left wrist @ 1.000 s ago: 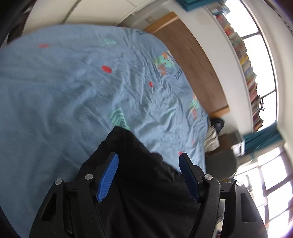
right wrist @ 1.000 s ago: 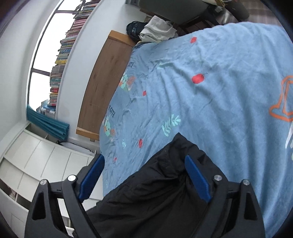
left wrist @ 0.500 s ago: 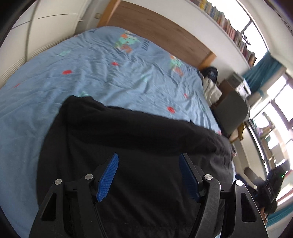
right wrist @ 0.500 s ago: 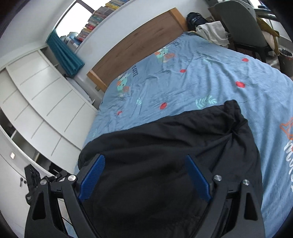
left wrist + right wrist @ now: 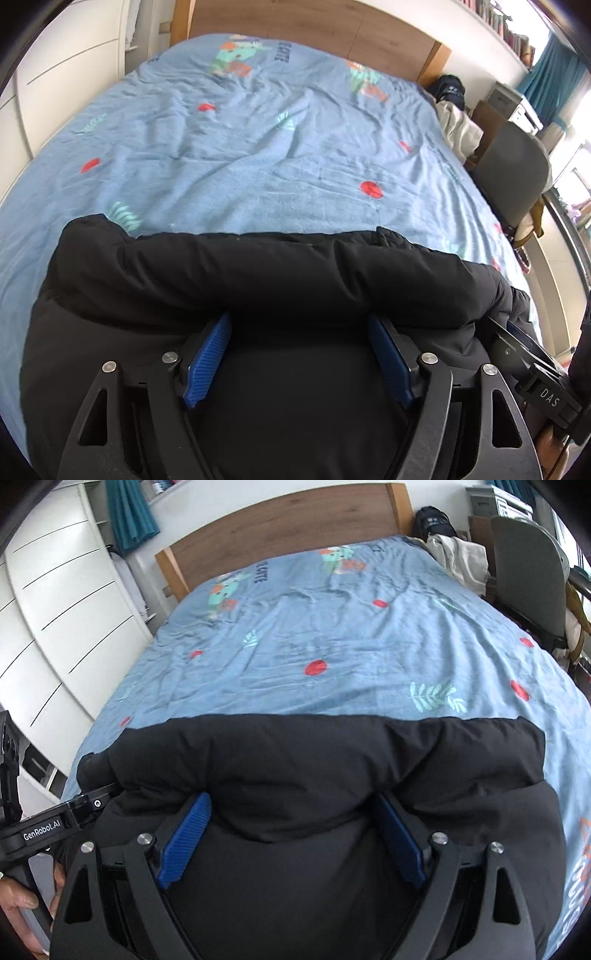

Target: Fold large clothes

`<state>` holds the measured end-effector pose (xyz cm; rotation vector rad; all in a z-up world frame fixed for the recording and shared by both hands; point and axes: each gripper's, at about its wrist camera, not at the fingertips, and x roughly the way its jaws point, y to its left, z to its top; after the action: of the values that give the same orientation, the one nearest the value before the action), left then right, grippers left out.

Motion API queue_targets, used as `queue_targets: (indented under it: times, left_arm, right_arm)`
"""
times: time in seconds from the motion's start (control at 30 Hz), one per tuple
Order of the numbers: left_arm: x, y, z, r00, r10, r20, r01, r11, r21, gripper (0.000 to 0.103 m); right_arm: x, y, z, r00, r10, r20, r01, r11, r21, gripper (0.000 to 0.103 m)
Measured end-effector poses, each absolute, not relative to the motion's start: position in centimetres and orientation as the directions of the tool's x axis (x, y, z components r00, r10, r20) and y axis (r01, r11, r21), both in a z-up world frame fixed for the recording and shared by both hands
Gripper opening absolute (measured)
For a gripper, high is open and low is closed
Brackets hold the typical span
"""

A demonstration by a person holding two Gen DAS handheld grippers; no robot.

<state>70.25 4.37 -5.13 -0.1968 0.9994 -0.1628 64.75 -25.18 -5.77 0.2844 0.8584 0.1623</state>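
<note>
Both tongs, left tongs (image 5: 297, 354) and right tongs (image 5: 291, 834), spread over a black puffy jacket (image 5: 280, 273) at lower frame; slick padding may slip when pinched.

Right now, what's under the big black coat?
The black coat lies on the blue bedsheet, which shows all around its far edge. Whatever sits directly beneath the coat is covered, so I can't tell if anything else is there.

Left gripper (image 5: 298, 354): black frame, ribbed blue pads, silver screws | Right gripper (image 5: 291, 834): identical, "GenRobot.AI" lettering lower left | Skin: bare fingers.
</note>
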Motion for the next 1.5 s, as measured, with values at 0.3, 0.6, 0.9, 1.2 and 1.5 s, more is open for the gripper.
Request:
queue_targets:
  times: [0.3, 0.6, 0.9, 1.2, 1.5]
  left_arm:
    - [74.0, 2.6, -7.5, 0.512, -0.150, -0.846, 0.037, 0.988, -0.152, 0.081]
    - [73.3, 5.8, -7.5, 0.488, -0.185, -0.853, 0.057, 0.982, -0.180, 0.084]
    - [70.8, 15.9, -8.8, 0.433, 0.001, -0.902, -0.177, 0.981, -0.083, 0.084]
    - [65.5, 23.7, -7.9, 0.422, 0.061, -0.904, -0.240, 0.970, -0.046, 0.086]
    - [60.3, 29.1, -7.0, 0.405, 0.076, -0.911, -0.304, 0.951, -0.056, 0.087]
  right_arm:
    - [70.2, -27.6, -9.4, 0.605, 0.272, -0.748, 0.033, 0.930, 0.365, 0.092]
    - [69.0, -31.0, -9.9, 0.601, 0.286, -0.746, 0.048, 0.919, 0.391, 0.092]
    - [65.3, -38.8, -11.3, 0.539, 0.076, -0.839, 0.239, 0.941, 0.239, 0.093]
    - [58.6, -44.6, -9.5, 0.558, 0.010, -0.830, 0.327, 0.917, 0.230, 0.093]
    - [51.4, -49.3, -7.0, 0.603, -0.029, -0.797, 0.388, 0.884, 0.261, 0.095]
